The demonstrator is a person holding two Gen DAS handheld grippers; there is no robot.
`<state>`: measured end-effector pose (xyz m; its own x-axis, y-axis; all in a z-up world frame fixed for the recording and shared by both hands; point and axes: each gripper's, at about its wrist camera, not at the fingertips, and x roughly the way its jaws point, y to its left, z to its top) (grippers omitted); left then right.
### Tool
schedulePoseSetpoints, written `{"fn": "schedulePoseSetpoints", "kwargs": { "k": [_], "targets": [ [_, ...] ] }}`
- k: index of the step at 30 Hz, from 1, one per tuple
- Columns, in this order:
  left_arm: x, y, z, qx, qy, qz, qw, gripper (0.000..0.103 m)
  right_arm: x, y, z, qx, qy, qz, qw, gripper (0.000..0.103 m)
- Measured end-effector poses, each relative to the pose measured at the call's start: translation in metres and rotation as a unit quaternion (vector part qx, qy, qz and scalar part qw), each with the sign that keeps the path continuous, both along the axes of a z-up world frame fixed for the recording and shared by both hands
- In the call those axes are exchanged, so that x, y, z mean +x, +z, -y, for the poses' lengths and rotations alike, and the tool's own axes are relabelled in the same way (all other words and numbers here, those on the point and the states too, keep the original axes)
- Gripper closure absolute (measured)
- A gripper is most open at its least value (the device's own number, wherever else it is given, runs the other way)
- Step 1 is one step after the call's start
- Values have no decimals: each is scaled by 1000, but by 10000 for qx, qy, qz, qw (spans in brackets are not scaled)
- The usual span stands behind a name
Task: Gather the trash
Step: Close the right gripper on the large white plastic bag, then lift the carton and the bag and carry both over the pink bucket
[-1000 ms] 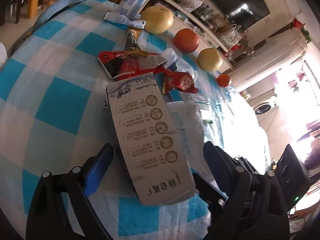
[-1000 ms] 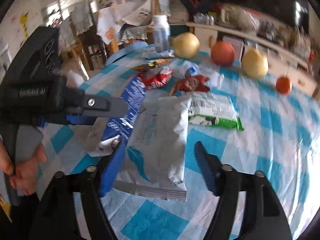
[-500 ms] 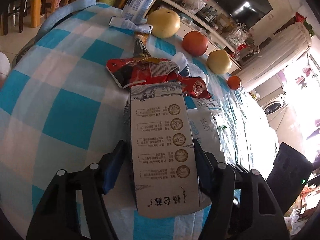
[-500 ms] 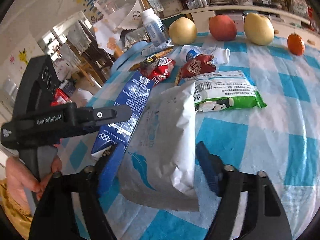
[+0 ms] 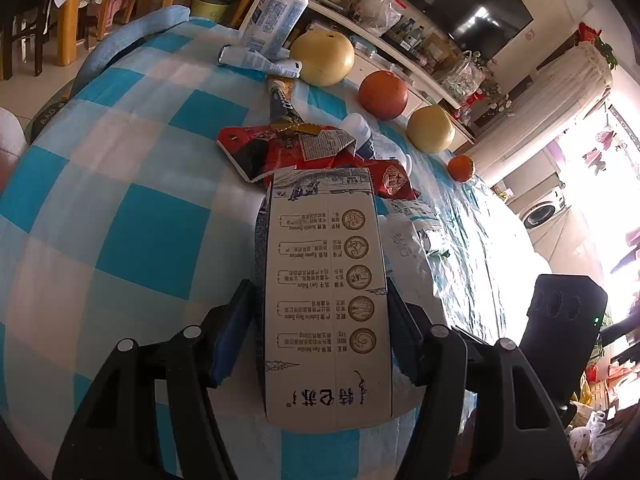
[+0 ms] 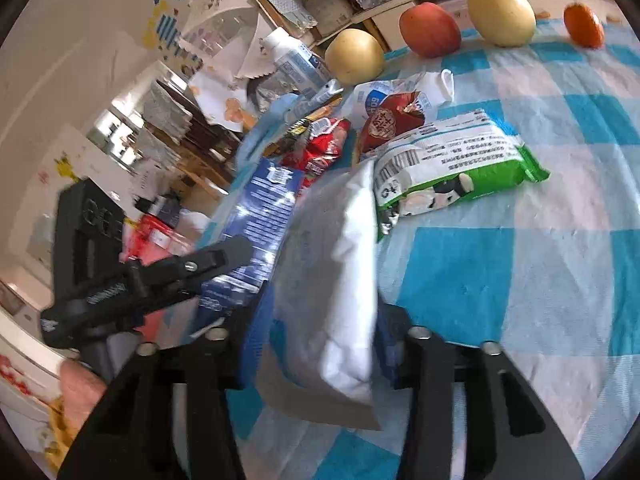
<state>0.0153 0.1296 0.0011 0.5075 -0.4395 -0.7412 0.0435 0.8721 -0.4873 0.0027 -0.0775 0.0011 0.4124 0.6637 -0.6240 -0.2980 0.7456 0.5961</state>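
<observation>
My left gripper [image 5: 320,332] is shut on a flattened blue-and-white milk carton [image 5: 326,292] and holds it over the checked tablecloth [image 5: 132,216]. The carton also shows in the right wrist view [image 6: 260,232], with the left gripper's fingers [image 6: 216,258] on it. My right gripper [image 6: 316,344] is shut on a white plastic bag [image 6: 336,280], tilted up off the cloth. More trash lies beyond: a red wrapper [image 5: 280,152], a dark red packet [image 6: 388,120], a green-and-white snack bag [image 6: 452,164].
A white bottle [image 5: 276,8], two yellow fruits [image 5: 322,58], a red fruit [image 5: 383,89] and a small orange [image 5: 461,168] stand along the table's far edge. A shelf with clutter runs behind it. Chairs stand off the far left corner.
Both grippers closed: the left on the milk carton, the right on the white bag. Both items now stand lifted and the right view has tilted.
</observation>
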Motion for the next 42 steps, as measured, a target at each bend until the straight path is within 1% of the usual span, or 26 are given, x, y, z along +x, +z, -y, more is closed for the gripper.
{"fn": "schedulePoseSetpoints", "kwargs": {
  "k": [4,5,8,9,12,17,21,30,38,42],
  "targets": [
    [-3,1,-4,-54,-16,48,10000,39,-3,1,-6,-81,1,84,9999,67],
    [-3,2,-4,-58,-21,62,10000,39,-3,1,-6,-49,-6,85,10000,70],
    [-7,7,-11,-112,8,173,9998,39,-3,2,-4,378,-22,25,9993,78],
    [-9,9,-14,-134,20,201,9997,39,-4,3,-3,451,-31,25,9990,78],
    [-14,14,-21,-167,51,306,9994,40,-8,7,-8,345,-73,133,9993,79],
    [-24,26,-36,-197,116,511,9984,39,-15,15,-12,303,-103,280,9991,83],
    [-31,34,-48,-279,183,645,9974,39,-21,22,-17,343,-128,365,9987,84],
    [-48,50,-72,-412,306,959,9941,39,-33,35,-18,716,-277,327,9965,85],
    [-64,69,-103,-481,565,1282,9890,39,-43,67,-37,1086,-204,467,9928,85],
    [-75,81,-125,-499,817,1483,9843,39,-48,82,-54,1178,-108,565,9914,85]
  ]
}}
